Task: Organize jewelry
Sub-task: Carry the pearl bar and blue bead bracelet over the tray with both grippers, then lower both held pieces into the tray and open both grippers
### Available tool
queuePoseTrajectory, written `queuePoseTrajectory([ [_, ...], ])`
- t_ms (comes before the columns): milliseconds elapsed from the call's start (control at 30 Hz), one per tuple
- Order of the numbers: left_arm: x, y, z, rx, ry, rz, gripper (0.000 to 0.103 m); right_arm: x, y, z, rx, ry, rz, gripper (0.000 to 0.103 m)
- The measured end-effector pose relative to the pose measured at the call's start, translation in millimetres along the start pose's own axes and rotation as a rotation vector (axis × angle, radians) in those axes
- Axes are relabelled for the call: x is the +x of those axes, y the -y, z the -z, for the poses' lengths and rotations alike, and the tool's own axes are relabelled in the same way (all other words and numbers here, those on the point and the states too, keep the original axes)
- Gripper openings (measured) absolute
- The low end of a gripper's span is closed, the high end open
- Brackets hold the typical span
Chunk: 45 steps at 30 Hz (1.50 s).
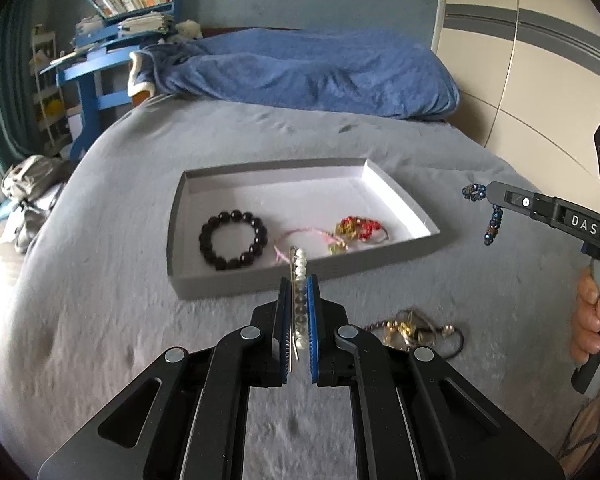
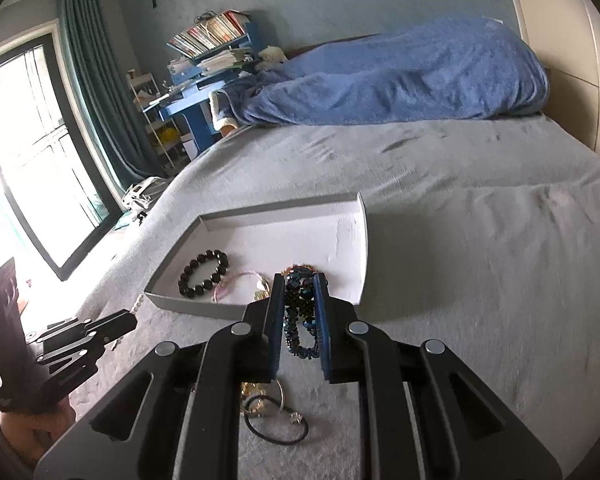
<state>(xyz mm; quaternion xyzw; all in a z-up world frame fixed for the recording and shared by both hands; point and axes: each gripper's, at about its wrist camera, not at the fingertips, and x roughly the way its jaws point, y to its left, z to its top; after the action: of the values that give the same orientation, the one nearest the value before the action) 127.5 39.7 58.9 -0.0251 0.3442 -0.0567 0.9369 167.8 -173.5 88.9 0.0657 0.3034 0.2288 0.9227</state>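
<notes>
Left gripper (image 1: pixel 299 280): clamped on pearl strand (image 1: pixel 299 276). Right gripper (image 2: pixel 300 300): clamped on blue beaded bracelet (image 2: pixel 299 312). Ahead of both: grey tray (image 1: pixel 236 284) with black bead bracelet (image 1: pixel 233 245).

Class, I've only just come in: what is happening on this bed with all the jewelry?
A person is sorting jewelry into a shallow grey tray on the bed. The left hand-held gripper is shut on a pearl pin, and the right hand-held gripper is shut on a blue beaded bracelet, both above the bedcover near the tray. A black bead bracelet, a pink cord bracelet and a red beaded piece already lie in the tray. A tangled pile waits on the bed.
</notes>
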Motion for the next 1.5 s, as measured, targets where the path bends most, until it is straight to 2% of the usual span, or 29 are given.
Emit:
queuePoseTrajectory([
  [267,5,-8,-22,0.022,0.021,0.004,0.008,4,-4,-17,-0.036,0.021,-0.011,0.015],
  [700,28,-18,-45,0.019,0.015,0.02,0.008,12,5,-40,0.015,0.049,-0.099,0.015],
  [867,36,-21,-50,0.013,0.011,0.026,0.008,20,5,-46,0.006,0.047,-0.094,0.015],
  [1133,61,-24,-54,0.001,-0.023,0.037,0.008,50,-6,-41,-0.046,-0.01,-0.06,0.015],
  [1300,81,-23,-54,-0.002,-0.055,0.04,0.008,84,-4,-29,-0.089,-0.082,-0.005,0.015],
  [1500,110,-21,-48,-0.001,-0.123,0.042,0.008,119,12,-11,-0.082,-0.179,0.061,0.015],
])
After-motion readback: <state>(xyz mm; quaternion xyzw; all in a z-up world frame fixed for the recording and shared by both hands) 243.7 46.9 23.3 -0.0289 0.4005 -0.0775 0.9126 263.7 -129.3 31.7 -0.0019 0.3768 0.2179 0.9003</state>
